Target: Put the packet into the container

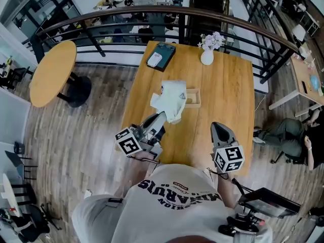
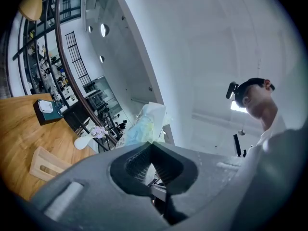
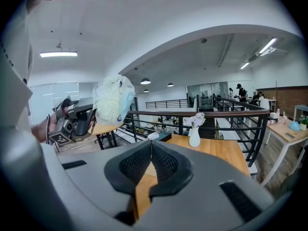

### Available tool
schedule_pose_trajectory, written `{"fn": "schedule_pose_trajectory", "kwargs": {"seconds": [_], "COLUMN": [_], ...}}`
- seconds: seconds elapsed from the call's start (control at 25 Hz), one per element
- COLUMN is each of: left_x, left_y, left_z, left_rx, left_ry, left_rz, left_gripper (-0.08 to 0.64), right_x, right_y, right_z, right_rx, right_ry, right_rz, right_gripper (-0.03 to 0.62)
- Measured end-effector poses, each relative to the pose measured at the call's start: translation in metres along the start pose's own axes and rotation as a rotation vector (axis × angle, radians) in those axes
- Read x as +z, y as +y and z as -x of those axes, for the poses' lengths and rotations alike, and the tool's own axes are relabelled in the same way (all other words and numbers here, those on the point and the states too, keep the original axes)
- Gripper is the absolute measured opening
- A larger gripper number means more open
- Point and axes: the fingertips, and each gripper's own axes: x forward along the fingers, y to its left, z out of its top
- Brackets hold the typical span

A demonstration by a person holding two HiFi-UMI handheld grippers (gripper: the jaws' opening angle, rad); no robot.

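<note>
Above the left edge of the container [image 1: 195, 98], a shallow wooden tray that is lying on the wooden table [image 1: 228, 95], the crumpled white packet [image 1: 171, 99] is hanging in the air rather than lying inside. From the head view it is covering that edge of the container. The left gripper [image 1: 162, 118] is clenching the packet's lower end, with its jaws pressed together on the thin material, and the rest of the packet is sticking up past the jaw tips. The right gripper [image 1: 217, 127] is hovering on the person's side of the container and off to its right, well apart from it. Its jaws are closed against each other with nothing between them. Beyond the container, a white vase [image 1: 207, 57] with pale flowers is standing upright near the far edge. Beyond the container and to its left, a dark box [image 1: 161, 55] is lying flat with a white object on top.
</note>
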Motion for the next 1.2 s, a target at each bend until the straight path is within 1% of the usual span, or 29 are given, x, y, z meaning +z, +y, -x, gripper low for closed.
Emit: {"fn": "schedule_pose_trajectory", "kwargs": {"seconds": [0.12,0.2,0.28,0.4,0.48,0.68,0.8,1.04,1.2], "left_x": [0.0,-0.002,-0.011,-0.036,-0.048,-0.061,-0.067,-0.072,-0.069], "left_y": [0.004,0.006,0.009,0.016,0.02,0.031,0.035,0.045,0.055], "left_z": [-0.009,-0.016,-0.023,-0.033,-0.037,-0.043,-0.046,-0.059,-0.066], "left_rx": [0.0,0.0,0.012,0.038,0.039,0.046,0.037,0.036,0.035], "left_ry": [0.041,0.093,0.205,0.427,0.53,0.678,0.768,0.945,1.029], "left_rz": [-0.017,-0.02,-0.009,-0.014,-0.026,-0.05,-0.066,-0.194,-0.278], "left_gripper": [0.005,0.005,0.005,0.005,0.005,0.005,0.005,0.005,0.005], "right_x": [-0.004,-0.006,-0.008,-0.011,-0.013,-0.02,-0.025,-0.032,-0.035], "right_y": [-0.008,-0.015,-0.02,-0.03,-0.036,-0.046,-0.05,-0.062,-0.061], "right_z": [0.004,0.008,0.012,0.014,0.016,0.023,0.029,0.042,0.046], "right_rx": [-0.014,-0.028,-0.04,-0.052,-0.06,-0.08,-0.096,-0.133,-0.149], "right_ry": [0.001,0.003,0.008,0.008,0.002,-0.004,-0.003,-0.003,-0.005], "right_rz": [-0.01,-0.019,-0.022,-0.027,-0.038,-0.063,-0.073,-0.083,-0.087], "right_gripper": [0.011,0.011,0.011,0.011,0.011,0.011,0.011,0.011,0.011]}}
